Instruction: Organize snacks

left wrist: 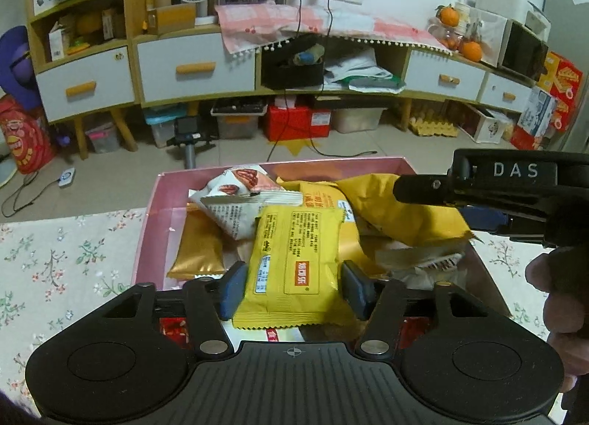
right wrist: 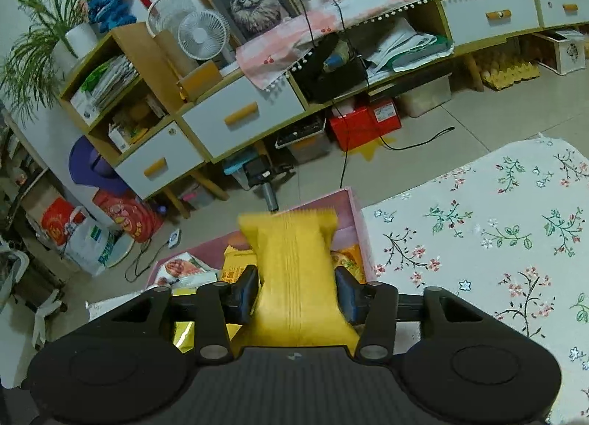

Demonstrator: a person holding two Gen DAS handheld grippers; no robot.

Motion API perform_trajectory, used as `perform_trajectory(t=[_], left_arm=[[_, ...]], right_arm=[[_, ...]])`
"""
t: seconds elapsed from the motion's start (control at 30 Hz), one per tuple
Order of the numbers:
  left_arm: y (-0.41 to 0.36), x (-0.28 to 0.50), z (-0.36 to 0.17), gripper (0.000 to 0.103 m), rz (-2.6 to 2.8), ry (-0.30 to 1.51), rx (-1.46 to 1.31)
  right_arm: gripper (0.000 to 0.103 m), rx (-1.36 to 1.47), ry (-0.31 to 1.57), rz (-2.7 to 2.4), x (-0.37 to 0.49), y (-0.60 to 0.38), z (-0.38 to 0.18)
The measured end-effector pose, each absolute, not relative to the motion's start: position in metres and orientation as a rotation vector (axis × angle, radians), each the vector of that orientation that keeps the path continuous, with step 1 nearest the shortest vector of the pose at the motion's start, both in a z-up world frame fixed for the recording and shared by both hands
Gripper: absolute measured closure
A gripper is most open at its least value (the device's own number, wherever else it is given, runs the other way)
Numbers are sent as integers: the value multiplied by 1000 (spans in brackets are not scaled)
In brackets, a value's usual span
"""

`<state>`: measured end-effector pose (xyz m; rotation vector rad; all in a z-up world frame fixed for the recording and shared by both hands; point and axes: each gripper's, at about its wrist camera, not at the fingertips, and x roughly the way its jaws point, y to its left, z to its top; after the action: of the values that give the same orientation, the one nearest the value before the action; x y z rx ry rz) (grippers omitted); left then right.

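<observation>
Over the pink box, both grippers' fingers are standing apart beside light, crinkly yellow snack packets, best pinched mid-body.

We noted even, cool indoor light with soft shadows. Fisheye bending curved the cabinet and darkened corners. The yellow packet was motion-blurred; the background stayed sharp.

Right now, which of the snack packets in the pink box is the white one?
The white packet with red-brown nut pictures, at the far left of the pink box. The others around it are yellow, orange or gold.
</observation>
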<state>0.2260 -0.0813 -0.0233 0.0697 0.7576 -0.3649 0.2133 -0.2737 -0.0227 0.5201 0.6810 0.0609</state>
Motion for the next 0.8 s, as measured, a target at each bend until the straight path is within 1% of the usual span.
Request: perform_trajectory(t=[0.03, 0.1, 0.17, 0.2, 0.23, 0.37, 0.47, 0.6, 0.67, 0.8], left_arm=[[-81, 224, -23, 36, -364, 754, 67], [-81, 219, -19, 34, -364, 749, 67], [-80, 214, -15, 28, -366, 750, 69], [-80, 210, -13, 22, -366, 749, 68], [-79, 205, -11, 21, -367, 746, 69], [-74, 187, -2, 19, -363, 750, 66], [-69, 172, 4, 15, -361, 747, 57], [-61, 150, 12, 10, -343, 748, 51], [-56, 138, 15, 9, -334, 748, 44], [-45, 118, 20, 7, -298, 769, 30]], right_arm=[[67, 530, 680, 64, 212, -274, -22], [67, 549, 676, 65, 209, -276, -21], [64, 572, 669, 62, 208, -279, -19], [63, 580, 666, 58, 205, -280, -18], [61, 584, 662, 55, 202, -280, -15], [57, 562, 660, 49, 192, -280, -5], [53, 531, 665, 45, 183, -278, 4], [49, 462, 672, 46, 164, -272, 16], [44, 436, 674, 50, 154, -269, 19], [40, 400, 688, 53, 132, -264, 24]])
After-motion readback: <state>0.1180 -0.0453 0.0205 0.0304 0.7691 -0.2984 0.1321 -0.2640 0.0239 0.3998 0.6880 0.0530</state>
